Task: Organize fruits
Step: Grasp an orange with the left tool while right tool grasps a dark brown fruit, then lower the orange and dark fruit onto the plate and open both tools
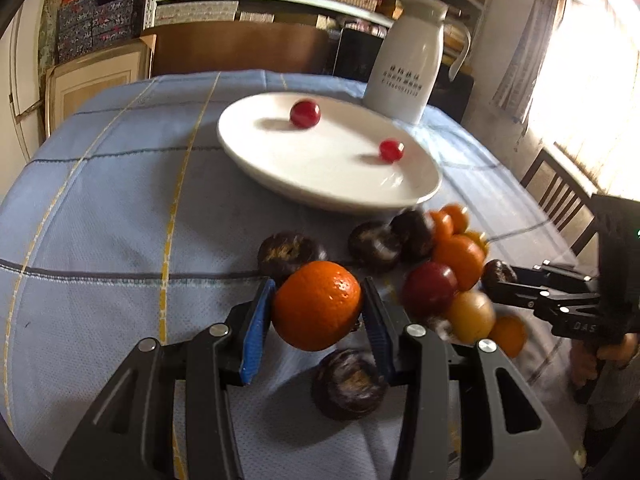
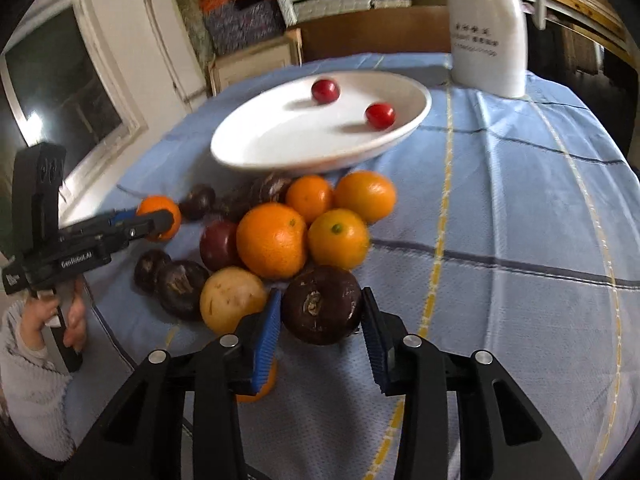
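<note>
Orange skin filled the left claw (image 1: 318, 306): its blue pads were pressed on either side of a mandarin (image 1: 317, 305), clenched around it and holding it just clear of the blue checked cloth on the desk (image 1: 120, 208), on the near side of the white plate (image 1: 320, 196). The right claw (image 2: 322, 312) was likewise closed on a dark brown water chestnut (image 2: 322, 305), gripped across its middle at the near edge of the fruit pile (image 2: 304, 224) that lay just in front of the plate. Two cherry tomatoes (image 2: 325, 91) sat apart on the plate, toward its far side, with a white jug (image 2: 486, 28) standing beyond it. The step in hand seemed to be carrying both fruits to the plate. To do it well, each claw probably needed to lift enough to clear the raised rim and the heaped oranges before travelling forward, and the two hands were best sent to separate bare patches of the plate so they did not cross. Round fruit rolls, and the tomatoes looked free to move, so a low release near the dish's centre, away from them, would likely have kept everything settled. The mandarin's soft skin called for no more squeeze than it already had.
</note>
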Available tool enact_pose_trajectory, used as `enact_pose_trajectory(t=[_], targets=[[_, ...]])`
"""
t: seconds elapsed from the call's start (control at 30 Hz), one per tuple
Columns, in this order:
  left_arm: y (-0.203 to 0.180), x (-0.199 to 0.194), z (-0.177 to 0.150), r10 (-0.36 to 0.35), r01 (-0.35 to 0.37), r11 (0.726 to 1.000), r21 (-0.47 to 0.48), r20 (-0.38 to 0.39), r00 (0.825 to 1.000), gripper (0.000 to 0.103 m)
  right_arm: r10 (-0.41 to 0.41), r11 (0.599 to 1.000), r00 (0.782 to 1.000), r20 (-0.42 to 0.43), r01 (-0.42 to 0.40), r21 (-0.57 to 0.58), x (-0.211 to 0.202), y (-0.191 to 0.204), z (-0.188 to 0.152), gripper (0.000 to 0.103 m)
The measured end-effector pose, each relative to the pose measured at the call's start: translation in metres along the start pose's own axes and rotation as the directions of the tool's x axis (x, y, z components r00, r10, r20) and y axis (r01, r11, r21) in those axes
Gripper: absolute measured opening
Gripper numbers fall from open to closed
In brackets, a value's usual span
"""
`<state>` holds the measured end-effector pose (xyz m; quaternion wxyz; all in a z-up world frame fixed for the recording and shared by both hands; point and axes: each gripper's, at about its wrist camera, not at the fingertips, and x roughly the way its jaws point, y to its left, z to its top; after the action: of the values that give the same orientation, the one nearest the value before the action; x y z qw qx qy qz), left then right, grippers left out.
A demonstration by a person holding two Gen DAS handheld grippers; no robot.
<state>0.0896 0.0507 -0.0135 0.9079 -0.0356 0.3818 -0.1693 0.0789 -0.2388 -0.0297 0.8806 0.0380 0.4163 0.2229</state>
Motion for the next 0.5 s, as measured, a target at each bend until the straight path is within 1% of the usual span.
enact_pose_trajectory(t=[0.07, 0.17, 0.23, 0.3, 0.4, 0.47, 0.5], targets=[[0.000, -0.005, 0.011, -0.002, 0.003, 1.000, -0.005, 0.026, 1.000, 0.043, 0.006, 1.000, 1.000, 0.030, -0.007, 0.019, -0.007, -0.005, 0.004, 0.040], [-0.002, -0.004, 0.038, -0.008, 0.009, 1.000, -0.012, 0.054, 0.999, 0.043, 0.026, 0.998, 0.996, 0.085, -0.031, 0.059, -0.015, -0.011, 0.030, 0.040], [-0.006, 0.005, 0.057, 0.010, -0.010, 1.000, -0.002, 0.060, 0.998, 0.043, 0.024, 0.997, 0.993, 0.112, -0.032, 0.070, -0.012, -0.011, 0.054, 0.040], [-0.009, 0.017, 0.071, 0.014, -0.014, 1.000, 0.002, 0.054, 0.998, 0.043, 0.034, 0.996, 0.992, 0.118, -0.043, 0.079, -0.001, -0.009, 0.077, 0.040], [-0.012, 0.043, 0.088, 0.022, -0.022, 1.000, 0.001, 0.032, 0.999, 0.043, 0.036, 0.995, 0.994, 0.104, -0.045, 0.093, 0.022, -0.007, 0.100, 0.040], [-0.012, 0.058, 0.091, 0.028, -0.028, 1.000, -0.001, 0.017, 0.999, 0.043, 0.035, 0.993, 0.994, 0.107, -0.046, 0.109, 0.036, -0.008, 0.108, 0.040], [-0.011, 0.064, 0.092, 0.025, -0.025, 1.000, -0.002, 0.011, 1.000, 0.046, 0.044, 0.990, 0.993, 0.110, -0.058, 0.129, 0.045, -0.012, 0.110, 0.041]])
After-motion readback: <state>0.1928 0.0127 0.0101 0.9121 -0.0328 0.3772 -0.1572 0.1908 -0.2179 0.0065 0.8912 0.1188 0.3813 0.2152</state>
